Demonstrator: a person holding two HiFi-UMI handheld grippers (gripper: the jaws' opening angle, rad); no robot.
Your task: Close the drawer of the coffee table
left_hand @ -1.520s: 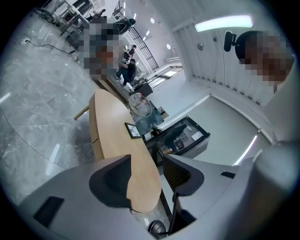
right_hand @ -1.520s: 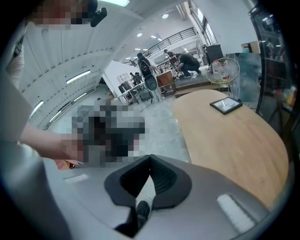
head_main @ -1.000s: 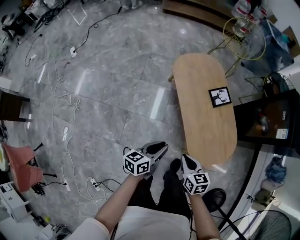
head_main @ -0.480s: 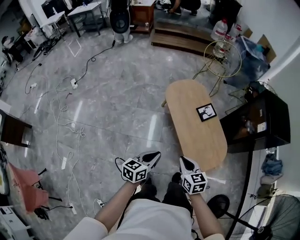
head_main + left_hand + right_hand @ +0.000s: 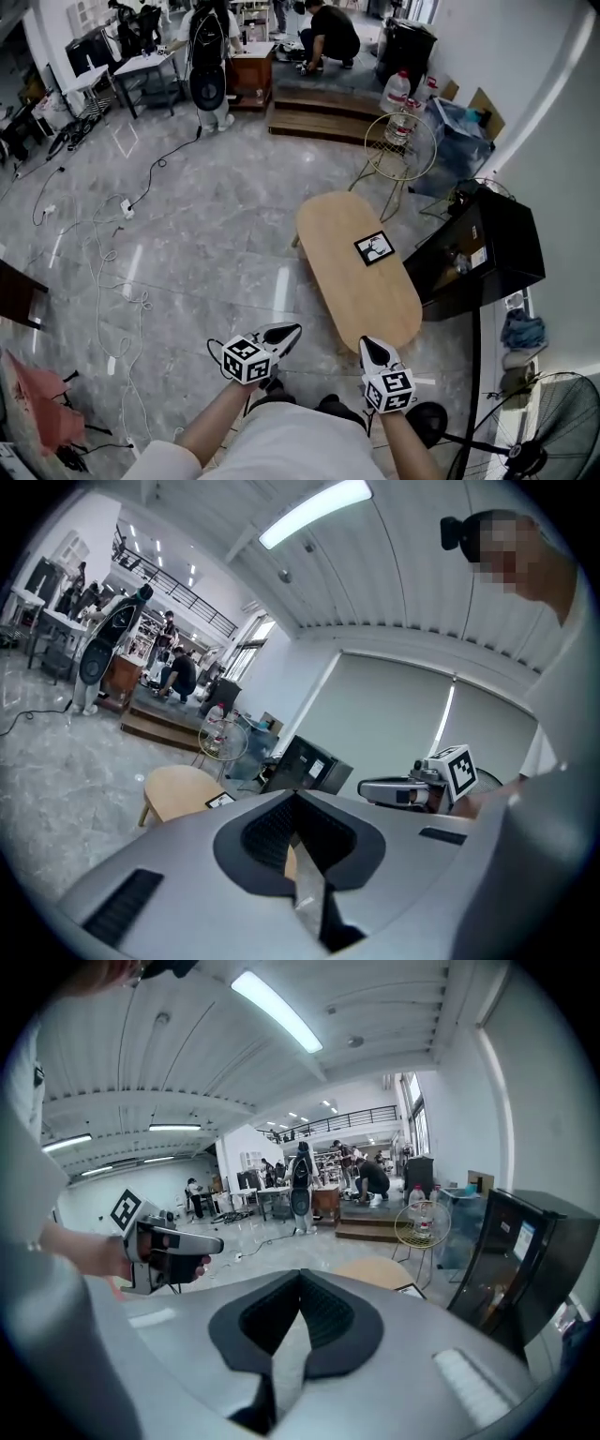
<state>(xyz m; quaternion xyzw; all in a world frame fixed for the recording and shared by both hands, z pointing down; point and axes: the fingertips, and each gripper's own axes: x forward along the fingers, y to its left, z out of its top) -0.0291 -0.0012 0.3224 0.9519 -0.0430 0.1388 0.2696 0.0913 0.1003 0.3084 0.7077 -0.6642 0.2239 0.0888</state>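
Note:
The oval wooden coffee table (image 5: 361, 281) stands on the grey floor, with a black-and-white marker card (image 5: 374, 247) on its top. From above I see no drawer front. My left gripper (image 5: 289, 332) is held in the air left of the table's near end, its jaws shut on nothing. My right gripper (image 5: 367, 345) hovers just short of that near end, its jaws also together and empty. The left gripper view looks past its closed jaws (image 5: 295, 794) to the table (image 5: 178, 789) and the right gripper (image 5: 394, 789). The right gripper view (image 5: 300, 1274) shows the left gripper (image 5: 178, 1241).
A black cabinet (image 5: 478, 248) stands right of the table and a yellow wire stand (image 5: 398, 141) beyond its far end. Cables (image 5: 103, 272) trail over the floor at the left. A fan (image 5: 525, 450) is at the lower right. People (image 5: 328, 33) work at the back.
Both grippers have risen and the head view has lifted with them. The table now looks smaller and farther off, and more of the room's back shows.

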